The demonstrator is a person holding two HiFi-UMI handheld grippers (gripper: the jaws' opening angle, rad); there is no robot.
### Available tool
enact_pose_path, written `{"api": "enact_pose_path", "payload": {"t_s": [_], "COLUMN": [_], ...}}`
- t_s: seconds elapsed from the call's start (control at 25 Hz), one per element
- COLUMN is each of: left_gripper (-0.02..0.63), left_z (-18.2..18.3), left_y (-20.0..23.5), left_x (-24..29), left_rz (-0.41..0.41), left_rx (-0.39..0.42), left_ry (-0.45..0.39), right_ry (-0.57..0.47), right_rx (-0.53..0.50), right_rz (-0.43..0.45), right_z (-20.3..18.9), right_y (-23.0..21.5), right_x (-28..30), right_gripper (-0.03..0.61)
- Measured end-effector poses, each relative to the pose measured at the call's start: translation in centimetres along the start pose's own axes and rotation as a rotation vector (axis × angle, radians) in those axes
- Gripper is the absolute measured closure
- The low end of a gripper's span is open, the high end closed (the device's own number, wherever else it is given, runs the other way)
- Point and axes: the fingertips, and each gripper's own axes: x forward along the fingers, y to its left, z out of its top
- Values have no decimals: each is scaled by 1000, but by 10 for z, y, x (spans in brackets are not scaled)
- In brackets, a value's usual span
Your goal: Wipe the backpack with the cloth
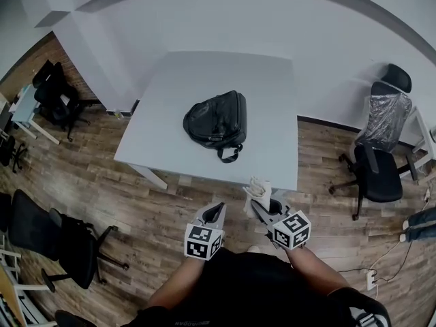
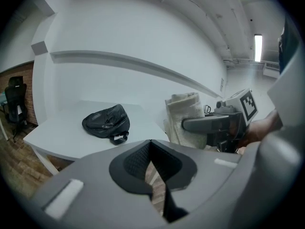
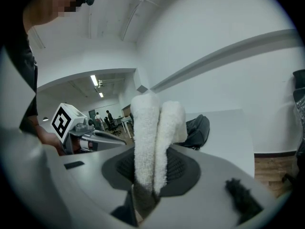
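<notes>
Clamping cloth (image 3: 151, 128) in right gripper (image 3: 150, 173), left gripper (image 2: 151, 144) closed (empty), backpack (image 1: 216, 122) on table (image 1: 272, 101)

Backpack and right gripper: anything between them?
Head view: only the held cloth, then bare table, between right gripper and backpack.

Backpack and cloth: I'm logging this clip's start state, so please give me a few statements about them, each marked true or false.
1. The right gripper has the cloth in its jaws. True.
2. The left gripper holds the backpack. False: its jaws are shut on nothing, short of the table.
3. The backpack lies on the table. True.
4. The cloth touches the backpack. False: it is held off the table's near edge, apart from the backpack.
</notes>
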Motion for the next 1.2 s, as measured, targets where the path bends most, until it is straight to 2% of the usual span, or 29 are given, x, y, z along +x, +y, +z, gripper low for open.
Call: {"api": "enact_pose_path", "payload": {"t_s": [0.28,0.48,0.72,0.92,1.2], "left_gripper": [607,607,607,607,607], "left_z": [-15,-20,-5,1,4], "left_y": [-40,-50,-9,42,65], "left_x": [-2,-6,-19,-39,-46], "left_rz": [-3,-47,-56,-27,-39], "left_rx": [35,67,87,67,71], "left_ry": [7,35,16,-16,-33], "right_ry": [-26,-8,-19,-27,-2], "right_rx": [31,16,46,11,-9], "right_rz": [7,13,-35,-43,-60], "right_z": [-20,-24,-20,-11,-7], "right_y": [0,16,27,55,66], "right_x": [-29,-34,-8,28,51], "right_gripper": [485,485,485,485,485]}}
